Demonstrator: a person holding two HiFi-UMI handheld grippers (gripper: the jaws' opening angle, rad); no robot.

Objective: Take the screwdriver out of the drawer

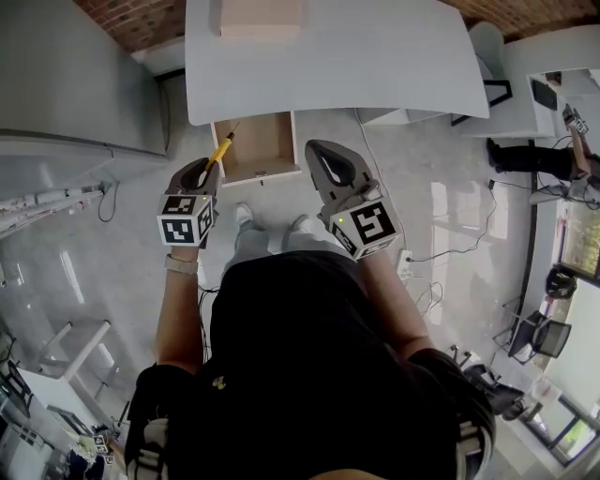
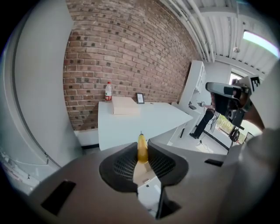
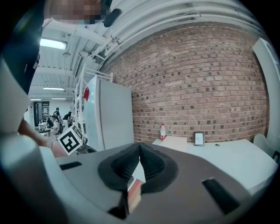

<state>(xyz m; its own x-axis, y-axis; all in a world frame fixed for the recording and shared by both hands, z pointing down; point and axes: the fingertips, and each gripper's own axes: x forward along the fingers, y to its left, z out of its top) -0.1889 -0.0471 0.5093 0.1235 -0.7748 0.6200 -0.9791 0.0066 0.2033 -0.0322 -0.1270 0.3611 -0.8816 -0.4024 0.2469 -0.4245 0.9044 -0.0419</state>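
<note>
A screwdriver (image 1: 221, 150) with a yellow handle is clamped in my left gripper (image 1: 202, 174), lifted above the open wooden drawer (image 1: 255, 145) under the white table (image 1: 328, 56). In the left gripper view the yellow handle (image 2: 142, 149) stands between the black pads, its metal tip pointing at the table. My right gripper (image 1: 323, 167) hovers beside the drawer's right side, jaws shut with nothing between them (image 3: 139, 154). The drawer's inside looks bare.
A cardboard box (image 1: 262, 16) lies on the table's far side, with a bottle (image 2: 108, 91) and a small frame (image 2: 140, 98) by the brick wall. A grey cabinet (image 1: 66, 84) stands at left. Cables (image 1: 450, 248) run over the floor at right.
</note>
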